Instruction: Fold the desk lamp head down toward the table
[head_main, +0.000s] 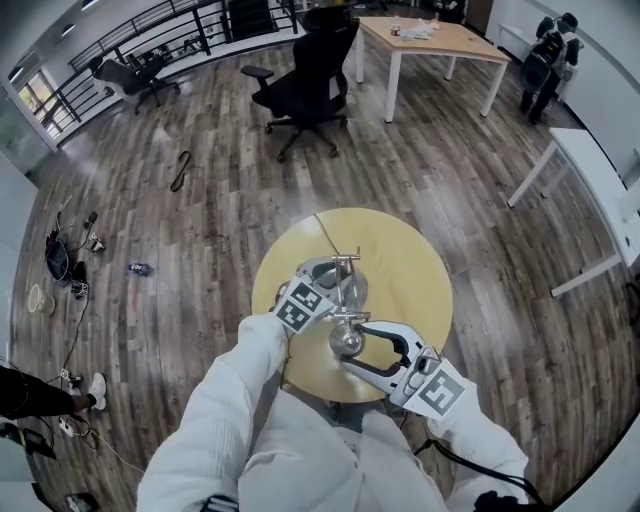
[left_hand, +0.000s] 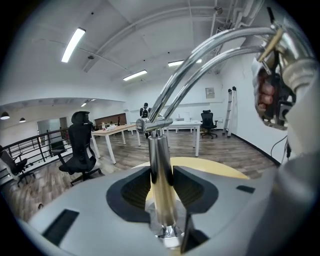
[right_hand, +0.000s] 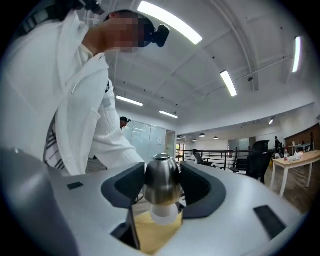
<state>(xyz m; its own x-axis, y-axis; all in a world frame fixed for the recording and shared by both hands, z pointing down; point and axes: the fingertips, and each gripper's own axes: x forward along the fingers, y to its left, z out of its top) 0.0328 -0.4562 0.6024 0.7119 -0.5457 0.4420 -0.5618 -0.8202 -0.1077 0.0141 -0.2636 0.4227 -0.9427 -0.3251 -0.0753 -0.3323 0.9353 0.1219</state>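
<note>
The left tool (left_hand: 161, 172) is clamped on the upright chrome lamp post (left_hand: 158, 147). The right tool (right_hand: 162, 176) is closed on the silver bell-shaped lamp head (right_hand: 161, 186), toward the near edge of the round yellow wooden table (head_main: 420, 270).

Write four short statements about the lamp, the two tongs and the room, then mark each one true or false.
1. The left tongs are closed on the lamp post. True.
2. The right tongs hold nothing. False: they are closed on the lamp head.
3. The lamp stands on a square white table. False: the table is round and yellow.
4. A black office chair stands on the wood floor beyond the table. True.
</note>
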